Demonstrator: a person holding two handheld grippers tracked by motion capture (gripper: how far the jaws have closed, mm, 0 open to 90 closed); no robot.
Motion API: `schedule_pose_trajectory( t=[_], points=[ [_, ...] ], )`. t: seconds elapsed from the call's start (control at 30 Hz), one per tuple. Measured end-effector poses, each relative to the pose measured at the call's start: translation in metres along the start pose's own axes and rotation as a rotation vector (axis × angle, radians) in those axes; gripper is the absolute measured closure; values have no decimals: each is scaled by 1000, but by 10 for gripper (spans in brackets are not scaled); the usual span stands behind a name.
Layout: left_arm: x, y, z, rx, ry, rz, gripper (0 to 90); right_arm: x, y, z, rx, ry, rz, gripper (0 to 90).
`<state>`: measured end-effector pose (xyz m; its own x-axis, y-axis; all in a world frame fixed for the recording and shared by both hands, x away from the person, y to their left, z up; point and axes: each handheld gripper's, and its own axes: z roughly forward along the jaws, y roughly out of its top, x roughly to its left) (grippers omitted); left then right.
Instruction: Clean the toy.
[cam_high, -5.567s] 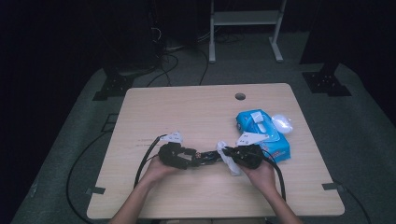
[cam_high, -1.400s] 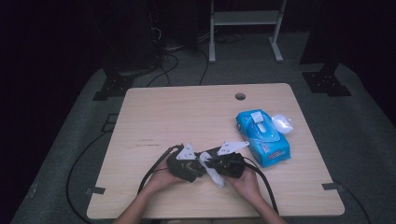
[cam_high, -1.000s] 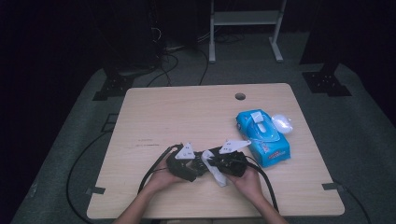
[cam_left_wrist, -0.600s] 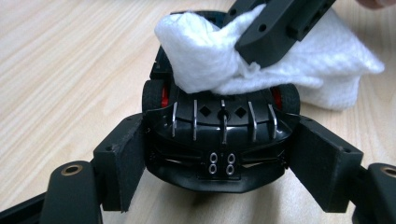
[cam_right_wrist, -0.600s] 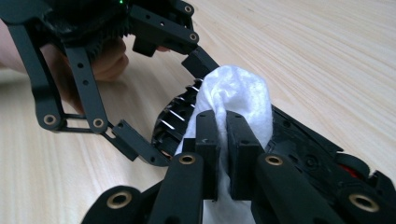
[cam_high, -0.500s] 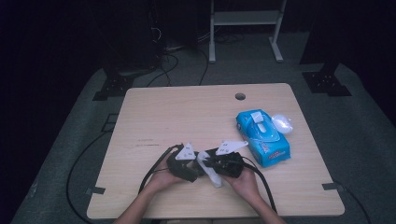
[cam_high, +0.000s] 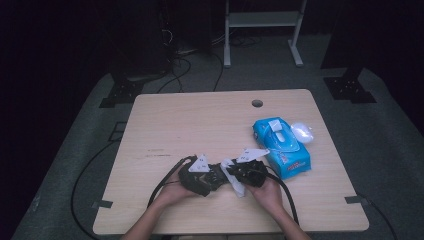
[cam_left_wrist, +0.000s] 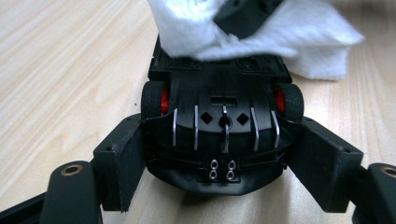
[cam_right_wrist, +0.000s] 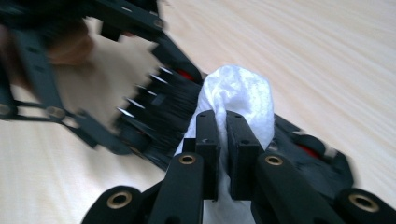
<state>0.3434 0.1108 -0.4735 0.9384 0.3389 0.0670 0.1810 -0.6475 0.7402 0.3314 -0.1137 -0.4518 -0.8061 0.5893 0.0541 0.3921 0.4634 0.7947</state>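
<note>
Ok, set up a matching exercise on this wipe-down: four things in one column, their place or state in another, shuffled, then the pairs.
Things:
1. toy car
2. white wipe
3. blue wipes pack
4. round hole

Places or states:
A. near the table's far edge
B. lying on the table by the person's right hand
C. clamped in the left tongs
D. pinched in the right tongs, pressed on the car

Pairs: 1-C, 2-D, 3-B, 4-A
</note>
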Motion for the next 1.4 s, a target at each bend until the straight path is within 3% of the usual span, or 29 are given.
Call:
schedule_pose_trajectory(
  t=[0.07,0.17,0.27,0.33,0.5,0.57,0.6,0.67,0.8,0.9,1.0,1.07,1.17,1.27,1.4],
  points=[
    [-1,0,1,4,4,2,241,8,2,4,-10,11,-14,842],
    [-1,0,2,14,6,9,240,19,5,10,-29,97,-16,842],
    [-3,-1,3,24,13,23,241,26,7,14,-10,96,-56,841],
    [-2,-1,1,19,11,23,242,21,6,12,-8,94,-44,841],
    [0,-1,0,5,7,21,242,-1,1,1,7,0,2,841],
    [0,-1,0,6,7,21,243,-6,-3,0,-7,14,42,841],
    [0,-1,0,8,7,22,243,-5,-3,0,-9,10,40,841],
    [-1,-1,1,11,11,25,243,0,-1,2,-11,17,25,841],
    [-2,-2,2,23,5,38,243,18,4,11,-23,89,-25,836],
    [-2,-3,2,19,4,39,243,23,7,11,1,62,-80,840],
    [-1,-3,1,23,7,44,243,12,5,5,15,7,-72,840],
    [1,-4,-1,19,9,33,243,-3,-1,-2,24,-55,-46,841],
    [5,-6,-4,19,16,26,243,-19,-10,-12,32,-96,6,841],
    [6,-7,-5,17,16,23,243,-23,-14,-12,23,-86,41,840],
    [6,-8,-5,26,25,27,243,-12,-11,-6,-1,-40,12,838]
  ],
)
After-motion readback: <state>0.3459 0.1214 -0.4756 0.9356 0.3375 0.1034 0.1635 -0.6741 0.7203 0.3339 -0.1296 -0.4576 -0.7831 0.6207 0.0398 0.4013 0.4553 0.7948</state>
